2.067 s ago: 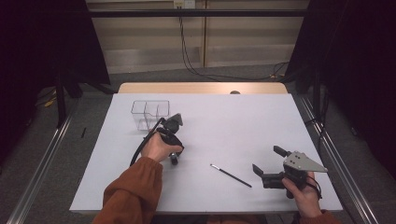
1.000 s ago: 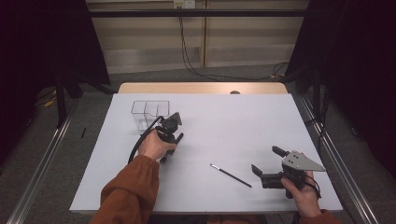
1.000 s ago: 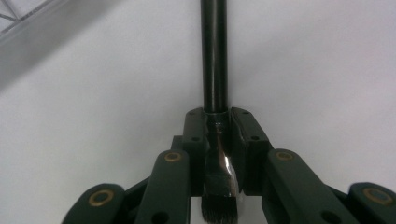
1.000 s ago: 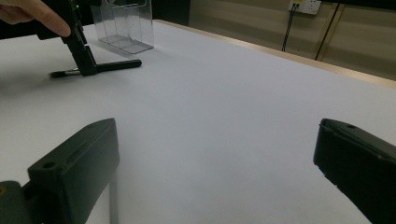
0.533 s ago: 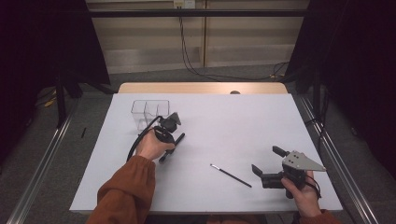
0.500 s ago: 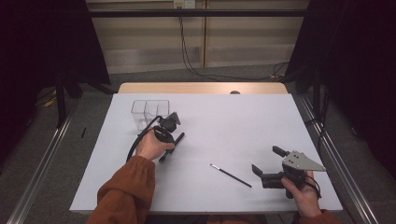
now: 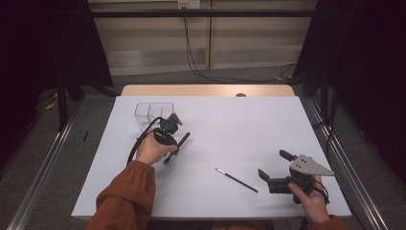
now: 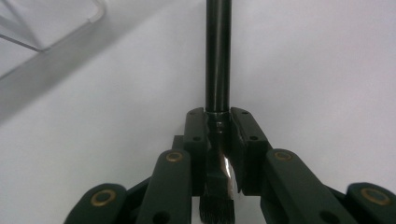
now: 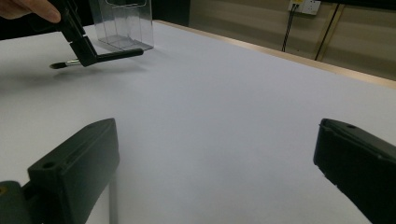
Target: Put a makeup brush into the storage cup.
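1. Two brushes in play: left tongs [image 7: 175, 143] are clenched on a thick black brush [image 8: 218, 56], bristles near the hand, handle pointing away, held just above the white surface [image 7: 230, 124].
2. Clear organizer [image 7: 153, 111] sits just beyond, far left.
3. Best move now, I'd say: tilt the handle up, line it over one compartment, lower before letting go.
4. Right tongs [image 7: 277, 165] rest released, near right, beside the thin brush [image 7: 236, 179] lying loose.
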